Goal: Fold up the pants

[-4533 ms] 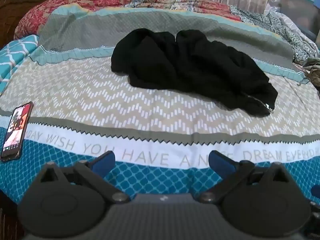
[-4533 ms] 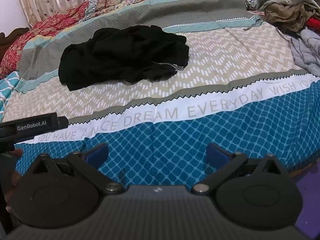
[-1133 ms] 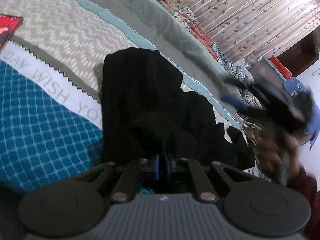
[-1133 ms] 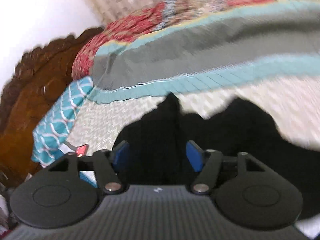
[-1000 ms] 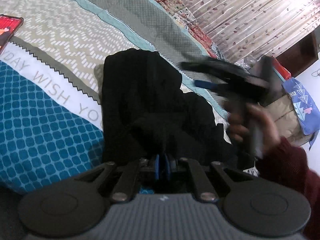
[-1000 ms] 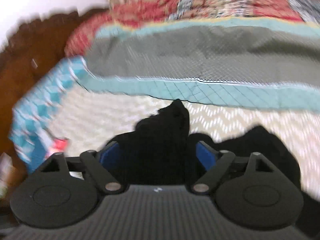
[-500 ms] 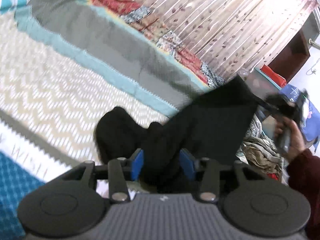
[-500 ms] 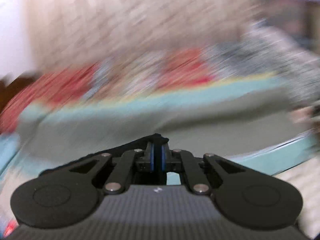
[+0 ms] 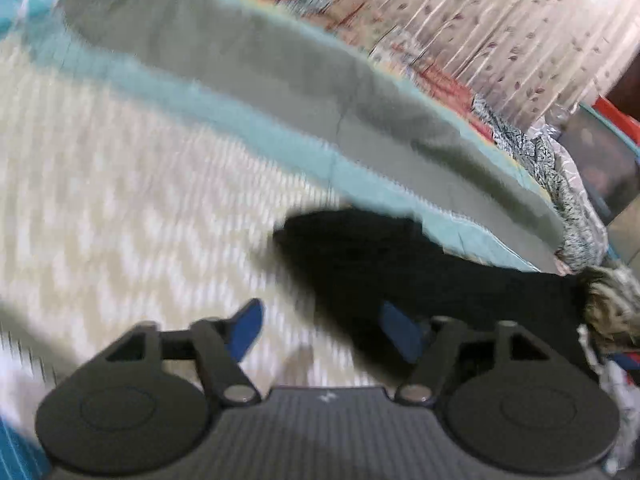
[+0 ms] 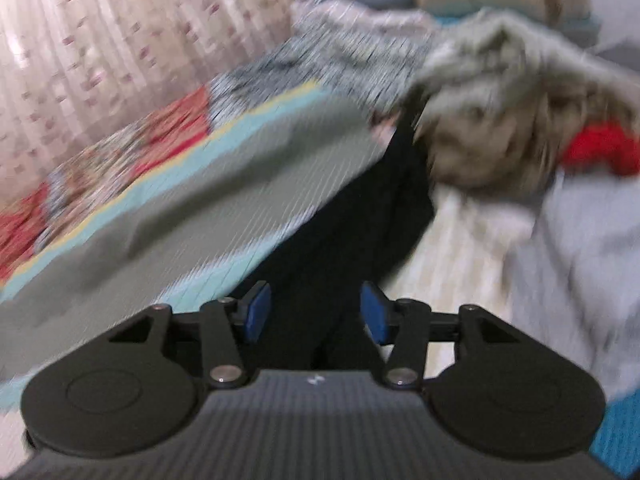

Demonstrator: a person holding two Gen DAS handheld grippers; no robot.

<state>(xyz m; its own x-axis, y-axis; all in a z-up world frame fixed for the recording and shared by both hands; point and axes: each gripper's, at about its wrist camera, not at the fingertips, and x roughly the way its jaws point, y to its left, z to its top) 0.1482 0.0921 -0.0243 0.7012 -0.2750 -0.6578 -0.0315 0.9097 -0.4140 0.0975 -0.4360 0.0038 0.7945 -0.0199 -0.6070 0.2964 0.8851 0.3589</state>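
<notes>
Motion blur smears the bedspread [image 9: 120, 184] ahead of the left tongs [image 9: 320, 330], its pattern unreadable. The black pants [image 9: 420, 264] run behind the left tongs' right pad, their near edge hidden. Between the right tongs [image 10: 316, 312], opening, the pants [image 10: 360, 224] blur; the clothes heap [image 10: 500, 120] beyond is indistinct

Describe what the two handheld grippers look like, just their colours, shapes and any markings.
The left gripper and right gripper look alike: a dark grey ribbed body with a small pale logo, two round black discs at the sides, black linkage arms with silver pivot pins, and flat blue pads on the fingers. No cables, hands or sleeves show.
</notes>
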